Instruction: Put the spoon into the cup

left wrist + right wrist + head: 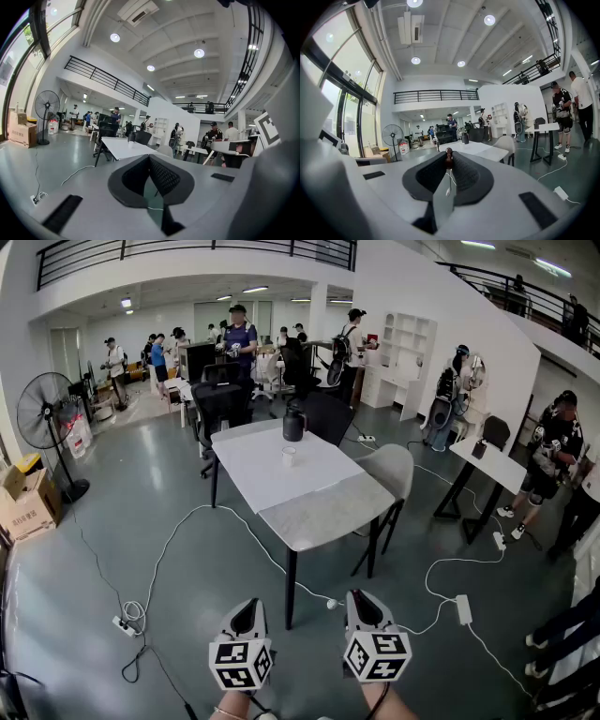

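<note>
Right gripper (449, 164) pinches a small brown tip, probably the spoon (448, 156), carried toward the cup (289, 456) on the table (319, 512); left gripper (149, 161) pressed together, empty.

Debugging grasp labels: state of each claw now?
Left claw: closed, empty.
Right claw: closed on the spoon, its brown end showing.

Left claw (246, 610) pinched together; right claw (362, 604) tight on spoon (448, 157)
</note>
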`<state>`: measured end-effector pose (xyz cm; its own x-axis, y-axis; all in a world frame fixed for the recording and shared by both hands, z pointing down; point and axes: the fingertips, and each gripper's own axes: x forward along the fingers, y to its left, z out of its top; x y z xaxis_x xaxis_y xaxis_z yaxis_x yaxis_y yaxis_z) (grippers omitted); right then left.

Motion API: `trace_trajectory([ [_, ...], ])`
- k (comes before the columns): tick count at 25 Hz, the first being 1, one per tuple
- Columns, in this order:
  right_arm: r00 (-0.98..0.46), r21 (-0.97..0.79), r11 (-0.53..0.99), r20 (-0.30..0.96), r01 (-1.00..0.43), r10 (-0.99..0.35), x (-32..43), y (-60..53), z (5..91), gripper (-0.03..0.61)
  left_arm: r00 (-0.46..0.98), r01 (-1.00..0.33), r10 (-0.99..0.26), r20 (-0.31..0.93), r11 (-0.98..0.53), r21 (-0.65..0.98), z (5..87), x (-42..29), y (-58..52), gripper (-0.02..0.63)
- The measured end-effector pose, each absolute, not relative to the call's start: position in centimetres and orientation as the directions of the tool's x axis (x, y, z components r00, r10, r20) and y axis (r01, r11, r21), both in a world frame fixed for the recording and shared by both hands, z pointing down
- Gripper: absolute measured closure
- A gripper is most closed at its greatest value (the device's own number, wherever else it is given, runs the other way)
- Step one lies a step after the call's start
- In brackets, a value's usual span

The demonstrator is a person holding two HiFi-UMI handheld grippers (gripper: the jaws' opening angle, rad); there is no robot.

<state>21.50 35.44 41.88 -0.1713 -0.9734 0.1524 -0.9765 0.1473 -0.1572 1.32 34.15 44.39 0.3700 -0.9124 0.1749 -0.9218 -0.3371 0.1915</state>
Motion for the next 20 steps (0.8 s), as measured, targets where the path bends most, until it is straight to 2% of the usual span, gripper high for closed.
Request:
trace_trajectory([
  [10, -0.179, -0.217, 0.141, 0.163, -0.966, -0.97, 20.3, 35.1, 42.9, 0.517, 0.372, -0.921, -0.912, 0.171, -0.34, 0.19, 44.8, -0.1, 33.9, 0.595],
  [20, -0.182, -0.203, 0.147, 0.163, -0.968, -0.97, 16.0, 32.8, 42.4, 0.516, 0.36, -0.926, -0.917, 0.173, -0.328, 0.185, 44.9, -4.9, 32.1, 0.595],
])
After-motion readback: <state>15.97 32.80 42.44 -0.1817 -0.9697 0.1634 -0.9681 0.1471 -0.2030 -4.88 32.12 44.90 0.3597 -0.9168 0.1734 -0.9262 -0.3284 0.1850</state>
